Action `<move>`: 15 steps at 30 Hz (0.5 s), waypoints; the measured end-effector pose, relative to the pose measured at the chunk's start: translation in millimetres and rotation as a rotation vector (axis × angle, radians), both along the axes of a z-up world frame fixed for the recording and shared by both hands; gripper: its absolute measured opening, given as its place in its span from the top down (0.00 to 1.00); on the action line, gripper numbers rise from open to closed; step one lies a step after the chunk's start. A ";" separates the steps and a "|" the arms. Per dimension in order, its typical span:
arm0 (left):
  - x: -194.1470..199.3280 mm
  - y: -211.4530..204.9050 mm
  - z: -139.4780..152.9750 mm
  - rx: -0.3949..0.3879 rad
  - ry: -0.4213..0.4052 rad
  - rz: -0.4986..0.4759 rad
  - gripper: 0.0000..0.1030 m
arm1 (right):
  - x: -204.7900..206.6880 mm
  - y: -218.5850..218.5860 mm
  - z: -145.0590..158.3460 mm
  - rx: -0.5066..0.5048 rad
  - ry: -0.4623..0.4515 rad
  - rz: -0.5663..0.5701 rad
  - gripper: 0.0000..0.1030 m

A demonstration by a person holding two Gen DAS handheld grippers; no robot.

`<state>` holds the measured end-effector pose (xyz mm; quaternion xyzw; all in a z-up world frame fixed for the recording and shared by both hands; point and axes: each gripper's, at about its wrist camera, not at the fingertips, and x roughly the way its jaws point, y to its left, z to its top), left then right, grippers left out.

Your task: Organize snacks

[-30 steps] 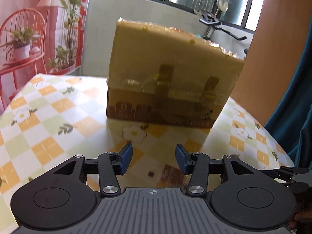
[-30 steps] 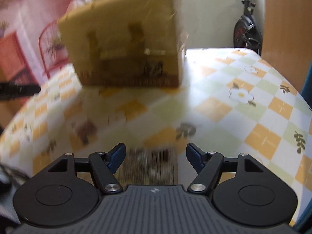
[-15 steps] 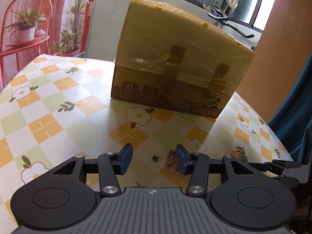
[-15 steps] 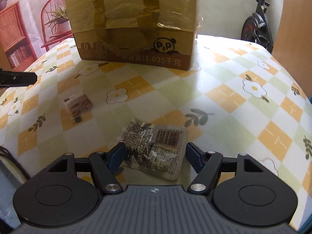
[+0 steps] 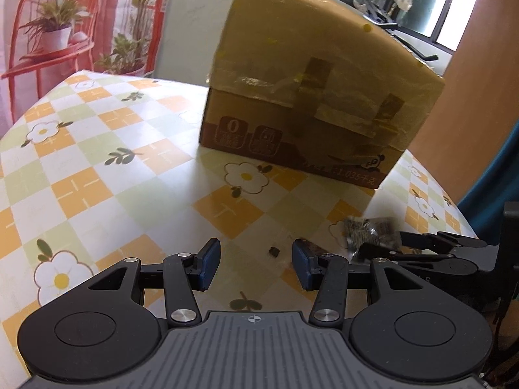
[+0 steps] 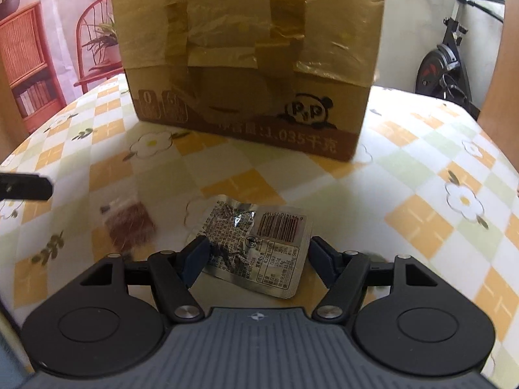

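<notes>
A taped cardboard box (image 5: 308,97) (image 6: 249,64) with a panda print stands at the middle of the checked table. In front of it a silver foil snack packet (image 6: 256,240) (image 5: 369,230) lies flat. My right gripper (image 6: 258,256) is open and straddles the packet's near end, left pad at its edge. A small clear packet with a brown snack (image 6: 129,223) lies to its left. My left gripper (image 5: 256,264) is open over a tiny dark crumb (image 5: 274,251), and its right finger hides most of the brown snack. The right gripper (image 5: 421,243) shows at the right of the left wrist view.
The flowered, orange-and-green checked tablecloth (image 5: 97,168) covers the table. A red plant stand (image 5: 48,42) is beyond the far left edge. An exercise bike (image 6: 444,64) stands behind the table on the right. A wooden panel (image 5: 480,58) rises at the right.
The right gripper has slid sideways and down until its fingers straddle the silver packet. The left gripper has sunk a little, and the right gripper and packet now show at its right.
</notes>
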<state>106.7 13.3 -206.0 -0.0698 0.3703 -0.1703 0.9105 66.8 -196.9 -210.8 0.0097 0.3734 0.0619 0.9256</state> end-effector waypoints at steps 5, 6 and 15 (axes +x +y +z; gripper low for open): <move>1.9 0.0 -7.2 -0.018 0.040 0.011 0.51 | -5.1 0.2 -8.4 -0.008 -0.074 0.010 0.31; 2.1 -2.0 -9.1 -0.023 0.047 0.001 0.51 | -5.3 -0.7 -7.8 -0.002 -0.073 0.009 0.31; 0.3 -17.4 -16.9 0.029 0.071 -0.029 0.50 | -8.5 -0.4 -7.1 -0.002 -0.083 0.012 0.31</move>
